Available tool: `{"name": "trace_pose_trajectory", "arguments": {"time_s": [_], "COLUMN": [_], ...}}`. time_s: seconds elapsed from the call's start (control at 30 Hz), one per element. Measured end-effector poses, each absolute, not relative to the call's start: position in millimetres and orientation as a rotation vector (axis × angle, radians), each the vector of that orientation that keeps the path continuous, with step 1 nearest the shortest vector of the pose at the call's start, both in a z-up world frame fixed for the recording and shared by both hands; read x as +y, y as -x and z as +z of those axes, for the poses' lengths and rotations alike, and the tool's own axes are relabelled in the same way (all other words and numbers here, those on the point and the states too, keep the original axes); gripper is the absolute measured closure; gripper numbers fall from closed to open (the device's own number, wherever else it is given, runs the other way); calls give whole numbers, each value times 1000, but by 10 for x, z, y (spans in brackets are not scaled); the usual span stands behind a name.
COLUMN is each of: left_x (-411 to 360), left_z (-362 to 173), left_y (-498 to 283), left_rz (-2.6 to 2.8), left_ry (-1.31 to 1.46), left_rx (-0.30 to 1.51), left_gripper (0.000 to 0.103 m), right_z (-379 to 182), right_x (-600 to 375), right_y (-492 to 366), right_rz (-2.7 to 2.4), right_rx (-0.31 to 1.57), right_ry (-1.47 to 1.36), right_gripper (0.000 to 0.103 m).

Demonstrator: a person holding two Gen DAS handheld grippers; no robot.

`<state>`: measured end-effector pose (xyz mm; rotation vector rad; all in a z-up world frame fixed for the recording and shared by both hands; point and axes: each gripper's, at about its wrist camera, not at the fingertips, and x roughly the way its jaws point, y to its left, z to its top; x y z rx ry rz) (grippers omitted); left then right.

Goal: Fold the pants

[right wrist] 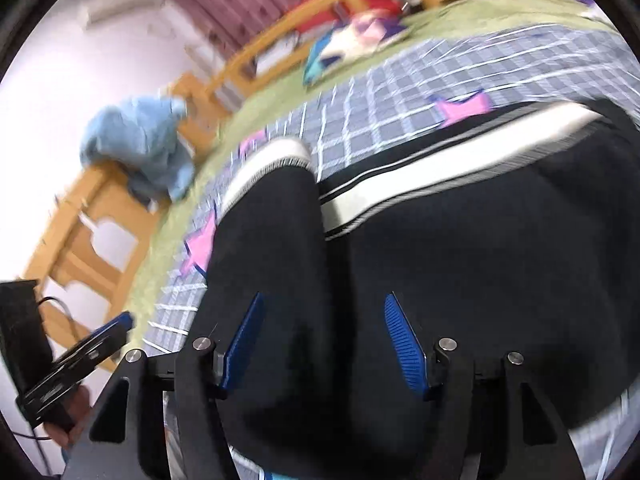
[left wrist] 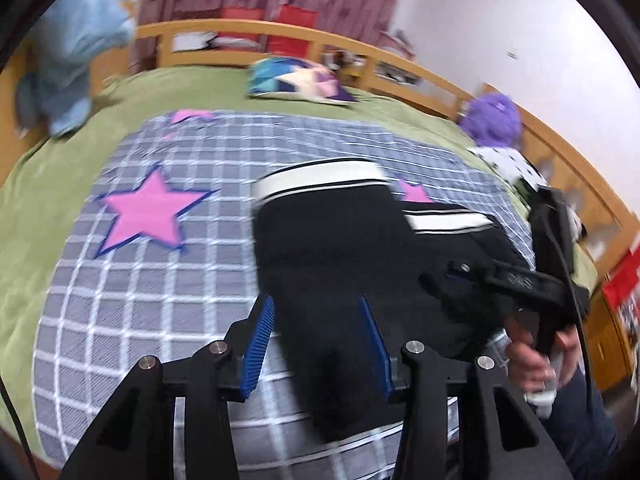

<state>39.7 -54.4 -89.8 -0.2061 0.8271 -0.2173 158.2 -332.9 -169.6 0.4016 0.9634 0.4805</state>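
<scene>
Several things ring the bed, read here from left to right in the left wrist view. A blue garment [left wrist: 76, 52] hangs over the wooden bed frame [left wrist: 280, 34] at the far left corner, above the green sheet [left wrist: 36, 208]. A grey checked blanket [left wrist: 132, 292] with a large pink star [left wrist: 146, 212] covers the middle of the bed, and most of its left half lies bare and flat. A patterned pillow [left wrist: 298, 82] sits near the headboard rail, well apart from the work. The black pants [left wrist: 332, 240] lie on the right half of the blanket, folded, their white striped waistband [left wrist: 320, 182] toward the pillow. A purple plush toy [left wrist: 494, 118] rests at the right edge by the rail.

The left gripper [left wrist: 318, 344] hovers over the near end of the pants, its blue pads parted with black cloth showing between them but not pinched. The right gripper [right wrist: 324, 340] likewise stands with jaws apart over the pants, nothing clamped; in the left view it appears at the right, carried by a hand [left wrist: 532, 360]. Both views are blurred. The blanket's near edge runs just beneath the left gripper.
</scene>
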Motion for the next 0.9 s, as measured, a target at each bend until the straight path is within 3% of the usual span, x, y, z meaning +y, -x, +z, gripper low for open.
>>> {"name": "trace_pose_trajectory", "arguments": {"time_s": [0.07,0.17,0.2,0.4,0.5,0.67,0.9], "left_x": [-411,-273,-237,-383,-626,-1009,-1544], "left_z": [-945,-1060,-1088,-1210,-1218,-1188,-1112], "left_y": [-370,-344,-339,-429,-488,-627,-717], "left_rz": [-212,-198,-203,-280,-320,-396,-485], "left_ry": [234,224,221,286,255,248,176], "left_rx": [838,877,890,945,953,969,971], "left_gripper": [61,61,61,62,62,62,61], "right_z": [-1784,-1901,-1815,-767,-472,-439,-971], "right_x": [-3133,-2924,-2937,-3113,-3376,-4107,-5133], "right_y": [-1792,-1902,-1849,-1535,-1533,-1770,-1939], "right_rz": [493,583,585,632,571,405,210], "right_rx": [1027,1098,1052,841,835,879,969], "right_ry": [-359,-348,-348,-208,-104,-106,-122], "right_gripper": [42,90,93,94,94,94,94]}}
